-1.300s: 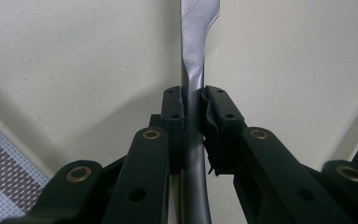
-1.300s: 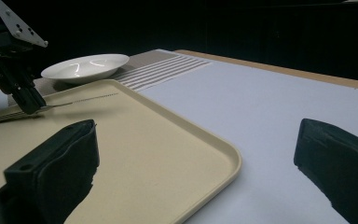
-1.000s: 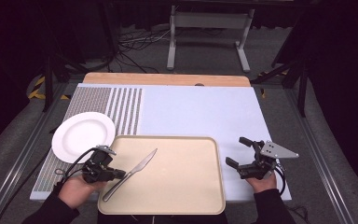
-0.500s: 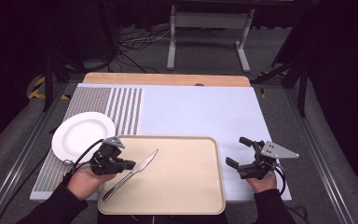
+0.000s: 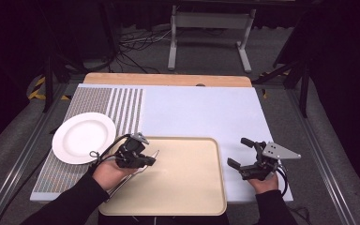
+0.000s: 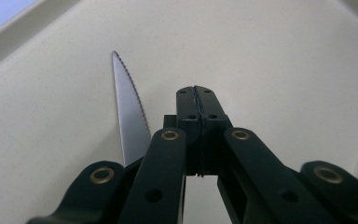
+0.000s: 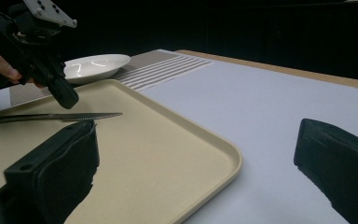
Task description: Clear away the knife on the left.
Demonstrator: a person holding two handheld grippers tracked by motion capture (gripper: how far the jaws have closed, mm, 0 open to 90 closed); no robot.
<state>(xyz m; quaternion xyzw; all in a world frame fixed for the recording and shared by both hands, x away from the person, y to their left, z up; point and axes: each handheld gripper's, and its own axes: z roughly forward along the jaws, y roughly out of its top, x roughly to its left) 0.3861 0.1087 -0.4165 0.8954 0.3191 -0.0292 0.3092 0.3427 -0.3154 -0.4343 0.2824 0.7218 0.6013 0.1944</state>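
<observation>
The tray (image 5: 187,187) held a knife (image 6: 129,116) lying flat near its left edge; the plate (image 5: 82,137) beside it was bare. The left gripper (image 6: 196,100), jaws shut on nothing, had moved from the handle to above the blade. The right gripper (image 5: 243,153) stayed open on the mat.

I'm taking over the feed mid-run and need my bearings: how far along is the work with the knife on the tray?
Early, by the look of it. The knife lies flat on the beige tray, not gripped. In hand: the left gripper sits just above the tray beside the blade, jaws shut on nothing. The right gripper rests open on the mat beside the tray. Left: likely grasping the knife; the white plate sits empty nearby.
</observation>
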